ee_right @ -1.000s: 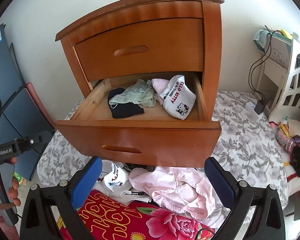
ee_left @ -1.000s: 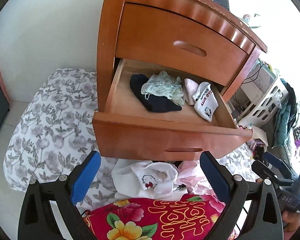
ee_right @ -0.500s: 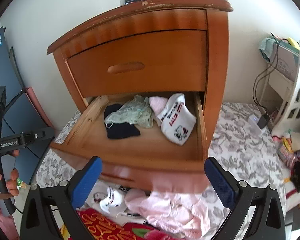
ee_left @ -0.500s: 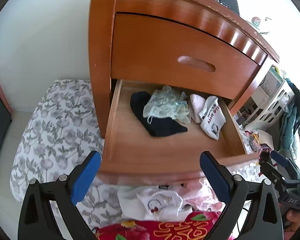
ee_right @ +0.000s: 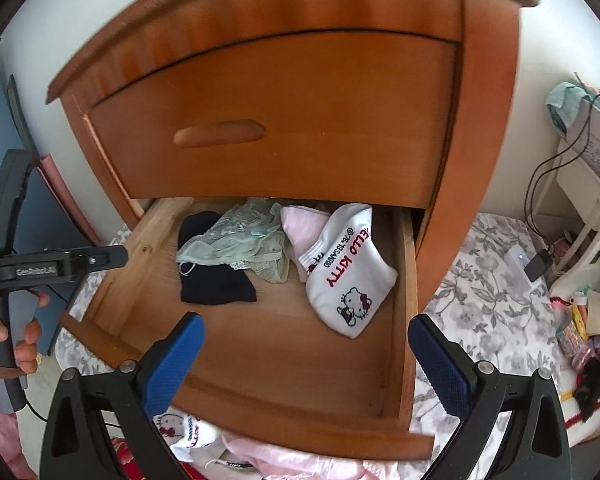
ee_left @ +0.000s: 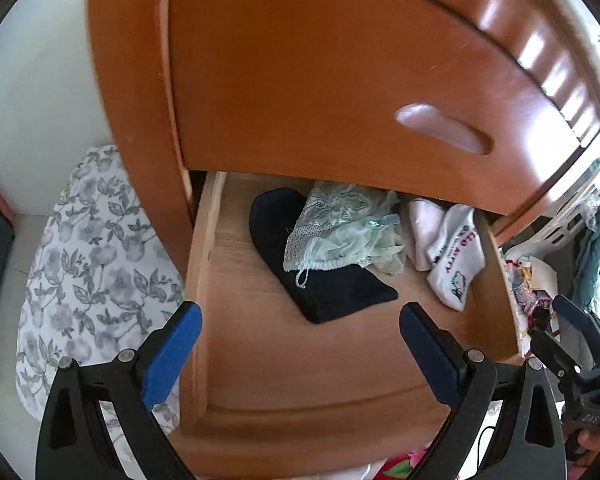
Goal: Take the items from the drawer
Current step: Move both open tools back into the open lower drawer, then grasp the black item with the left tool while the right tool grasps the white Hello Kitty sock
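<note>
The lower drawer (ee_left: 284, 364) (ee_right: 284, 360) of a wooden nightstand stands pulled out. Inside lie a black folded cloth (ee_left: 324, 280) (ee_right: 216, 280), a pale green lace garment (ee_left: 340, 232) (ee_right: 240, 244) on top of it, a pink cloth (ee_left: 422, 232) (ee_right: 304, 224) and a white Hello Kitty sock (ee_left: 456, 264) (ee_right: 348, 280). My left gripper (ee_left: 300, 344) hovers open over the drawer's front, just short of the black cloth. Over the drawer's front right, my right gripper (ee_right: 306, 356) is open too, near the sock. Both hold nothing.
The upper drawer (ee_right: 276, 120) is closed and overhangs the back of the open one. A floral bedspread (ee_left: 84, 264) (ee_right: 488, 304) surrounds the nightstand. Taken-out clothes (ee_right: 260, 456) lie below the drawer front. A white shelf (ee_right: 580, 184) with cables stands at right. A hand (ee_right: 16, 336) holds the other gripper's handle.
Both grippers have moved forward and up over the drawer, so its inside now fills the views. The pile of clothes below has slid nearly out of sight. The items inside have not moved.
</note>
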`<state>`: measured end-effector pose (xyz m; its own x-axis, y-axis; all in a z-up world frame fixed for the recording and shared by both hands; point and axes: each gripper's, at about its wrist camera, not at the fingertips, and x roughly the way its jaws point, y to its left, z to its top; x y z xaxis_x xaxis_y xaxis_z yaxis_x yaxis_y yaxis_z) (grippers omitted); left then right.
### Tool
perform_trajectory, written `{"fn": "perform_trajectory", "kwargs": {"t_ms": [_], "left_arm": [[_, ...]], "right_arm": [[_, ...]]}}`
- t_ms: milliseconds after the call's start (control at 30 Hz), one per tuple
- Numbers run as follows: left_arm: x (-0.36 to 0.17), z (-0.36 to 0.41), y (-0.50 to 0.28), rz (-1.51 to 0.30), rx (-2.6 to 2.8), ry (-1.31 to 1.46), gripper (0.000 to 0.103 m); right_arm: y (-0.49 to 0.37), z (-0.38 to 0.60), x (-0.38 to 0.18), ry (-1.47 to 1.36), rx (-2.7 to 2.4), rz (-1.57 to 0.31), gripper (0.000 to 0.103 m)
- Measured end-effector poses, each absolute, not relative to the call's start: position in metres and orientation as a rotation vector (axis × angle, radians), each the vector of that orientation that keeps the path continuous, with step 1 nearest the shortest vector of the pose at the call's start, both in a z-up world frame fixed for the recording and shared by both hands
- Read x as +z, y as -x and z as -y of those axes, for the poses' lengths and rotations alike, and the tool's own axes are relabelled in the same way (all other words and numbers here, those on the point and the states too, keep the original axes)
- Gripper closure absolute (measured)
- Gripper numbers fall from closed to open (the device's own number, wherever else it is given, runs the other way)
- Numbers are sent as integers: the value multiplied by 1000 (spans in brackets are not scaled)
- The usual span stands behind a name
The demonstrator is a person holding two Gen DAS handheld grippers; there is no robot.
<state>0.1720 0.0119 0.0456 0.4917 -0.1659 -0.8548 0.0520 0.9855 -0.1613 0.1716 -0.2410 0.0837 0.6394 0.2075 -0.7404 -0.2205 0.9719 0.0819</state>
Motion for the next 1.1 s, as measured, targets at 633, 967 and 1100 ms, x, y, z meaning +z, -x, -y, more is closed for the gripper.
{"fn": "perform_trajectory", "kwargs": {"t_ms": [633,967,1100], "left_arm": [[-6,-1,-239,-1193,-114,100,4],[-21,-7,-260,-1274,-126,153,6],[-23,-8,-266,-1274,-120,145,11]], "right_arm": [[-252,227,38,49,244,-1019,6],[-270,227,19,26,254,-1130,15],[-272,224,17,33,252,-1151,15]]}}
